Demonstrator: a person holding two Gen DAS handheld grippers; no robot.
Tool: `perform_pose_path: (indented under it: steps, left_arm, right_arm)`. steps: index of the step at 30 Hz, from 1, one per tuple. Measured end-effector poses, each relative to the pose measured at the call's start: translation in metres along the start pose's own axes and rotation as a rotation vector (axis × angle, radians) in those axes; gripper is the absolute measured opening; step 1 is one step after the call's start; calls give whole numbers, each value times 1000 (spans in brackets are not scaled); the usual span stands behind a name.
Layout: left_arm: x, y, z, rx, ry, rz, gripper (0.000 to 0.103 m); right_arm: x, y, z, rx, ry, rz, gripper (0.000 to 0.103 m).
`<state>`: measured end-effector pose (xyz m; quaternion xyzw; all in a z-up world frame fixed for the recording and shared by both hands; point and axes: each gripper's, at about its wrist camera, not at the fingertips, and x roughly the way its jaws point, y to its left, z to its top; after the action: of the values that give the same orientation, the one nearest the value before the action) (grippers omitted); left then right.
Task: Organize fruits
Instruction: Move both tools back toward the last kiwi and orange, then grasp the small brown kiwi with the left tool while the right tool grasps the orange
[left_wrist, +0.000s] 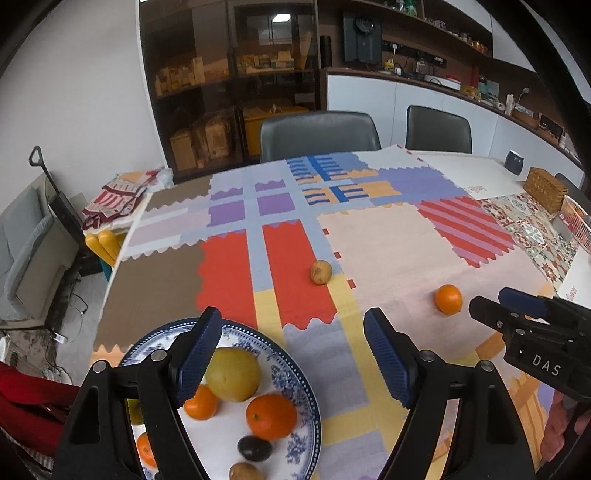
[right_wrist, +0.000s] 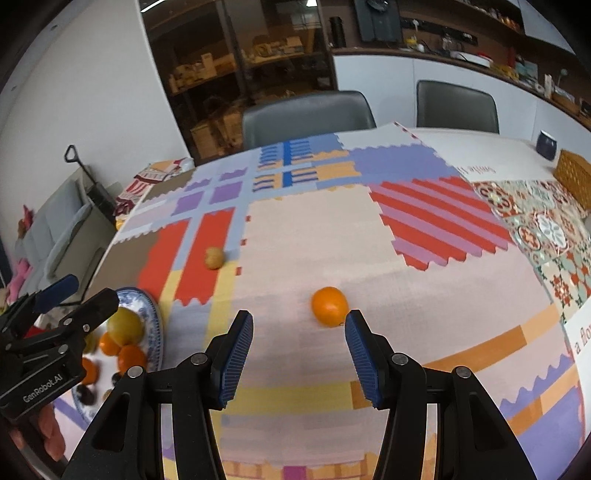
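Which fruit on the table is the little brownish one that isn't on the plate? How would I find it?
Start at the big patchwork tablecloth and find its bright red patches. The little brownish fruit sits alone at the edge of the red, beyond the blue-and-white plate. The only other loose fruit is a bright orange lying on the pink patch, so pick the dull tan one.
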<state>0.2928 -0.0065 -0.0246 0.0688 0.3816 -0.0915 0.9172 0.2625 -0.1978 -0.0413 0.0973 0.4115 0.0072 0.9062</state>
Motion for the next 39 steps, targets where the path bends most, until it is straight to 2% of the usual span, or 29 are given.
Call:
perform_pose_path:
  steps: [9, 16, 25, 33, 34, 39]
  left_arm:
    - [46, -3, 15, 9, 69, -11, 79]
    - [86, -3, 30, -29, 132, -47, 79]
    - [124, -14, 41, -24, 184, -52, 77]
    - [144, -18, 40, -29, 216, -77, 50]
    - [146, -19, 40, -31, 220, -81, 49]
    - [155, -23, 37, -21, 241, -94, 35]
  right_arm:
    - [35, -15, 1, 67, 46, -39, 53]
    - [56, -18, 5, 90, 70, -92, 53]
    - [77, -21, 5, 111, 97, -108, 53]
    - [87, -22, 5, 106, 112, -108, 53]
    - [89, -22, 6, 103, 110, -107, 52]
    - [90, -21, 7, 88, 109, -108, 39]
